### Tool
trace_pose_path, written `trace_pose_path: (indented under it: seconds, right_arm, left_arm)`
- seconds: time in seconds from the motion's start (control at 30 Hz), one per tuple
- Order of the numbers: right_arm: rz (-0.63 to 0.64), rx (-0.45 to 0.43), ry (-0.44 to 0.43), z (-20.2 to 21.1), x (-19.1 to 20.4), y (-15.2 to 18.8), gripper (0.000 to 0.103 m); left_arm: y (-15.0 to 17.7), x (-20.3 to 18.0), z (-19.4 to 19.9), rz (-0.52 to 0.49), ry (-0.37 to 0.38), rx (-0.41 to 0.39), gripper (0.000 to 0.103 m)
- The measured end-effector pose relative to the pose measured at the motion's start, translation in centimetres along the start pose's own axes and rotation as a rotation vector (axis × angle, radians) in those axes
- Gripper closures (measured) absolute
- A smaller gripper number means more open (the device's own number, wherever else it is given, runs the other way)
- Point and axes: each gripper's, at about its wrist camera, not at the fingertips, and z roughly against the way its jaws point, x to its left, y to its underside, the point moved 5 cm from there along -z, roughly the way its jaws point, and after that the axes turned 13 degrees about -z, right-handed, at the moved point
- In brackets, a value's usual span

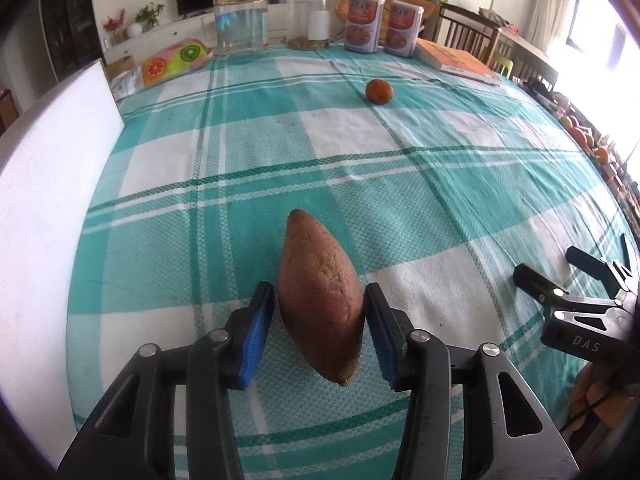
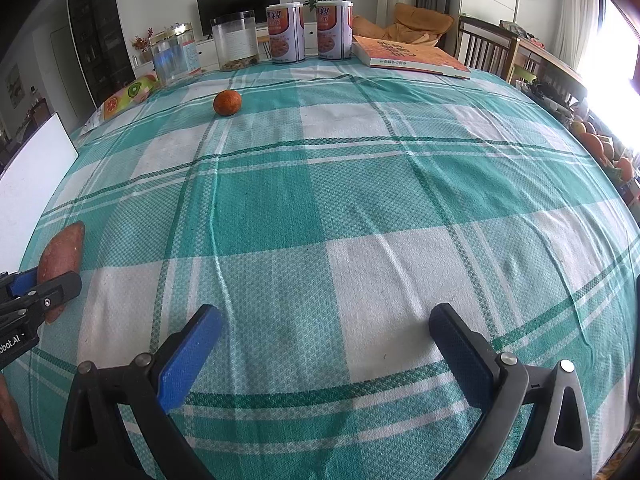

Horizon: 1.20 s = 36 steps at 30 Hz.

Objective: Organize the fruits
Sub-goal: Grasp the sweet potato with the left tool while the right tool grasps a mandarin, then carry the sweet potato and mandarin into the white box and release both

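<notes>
Left gripper jaws closed on reddish-brown tapered sweet potato at lower centre, right gripper jaws wide apart, holding nothing, above teal-and-white checked tablecloth, small round orange upper left near far edge.

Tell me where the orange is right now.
The orange sits alone on the checked tablecloth toward the far end, short of the two cans and the book, well beyond both claws.

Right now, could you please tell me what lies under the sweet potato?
The green-and-white checked tablecloth lies under the sweet potato, held between the left gripper pads. The patch directly beneath it is covered.
</notes>
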Motion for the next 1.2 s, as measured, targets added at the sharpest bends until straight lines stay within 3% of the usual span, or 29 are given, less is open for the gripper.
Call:
trace_pose_path:
  seconds: [0.07,0.33,0.73,0.83,0.87,1.03,1.2]
  right_arm:
    - [0.001,0.000,0.002,0.0,0.1,0.0,0.000]
    - [0.001,0.000,0.001,0.0,0.1,0.0,0.000]
    - [0.003,0.000,0.005,0.0,0.1,0.0,0.000]
    - [0.012,0.014,0.006,-0.1,0.2,-0.1,0.000]
    - [0.020,0.036,-0.008,-0.2,0.3,-0.5,0.000]
    - [-0.037,0.044,-0.185,-2.1,2.6,-7.5,0.006]
    - [0.024,0.072,-0.234,-7.8,8.5,-14.3,0.023]
  left_arm:
    - [0.2,0.6,0.5,0.030,0.006,-0.020,0.028]
    - [0.2,1.0,-0.2,0.057,0.015,0.004,0.027]
    - [0.0,0.8,-1.0,0.025,-0.042,0.027,0.028]
    - [-0.4,0.4,-0.8,0.016,-0.002,0.001,0.061]
    - [-0.4,0.3,-0.7,0.013,-0.009,0.002,0.060]
    - [0.6,0.6,0.6,0.083,0.059,-0.016,0.061]
    - [1.7,1.5,4.0,0.155,0.114,-0.045,0.061]
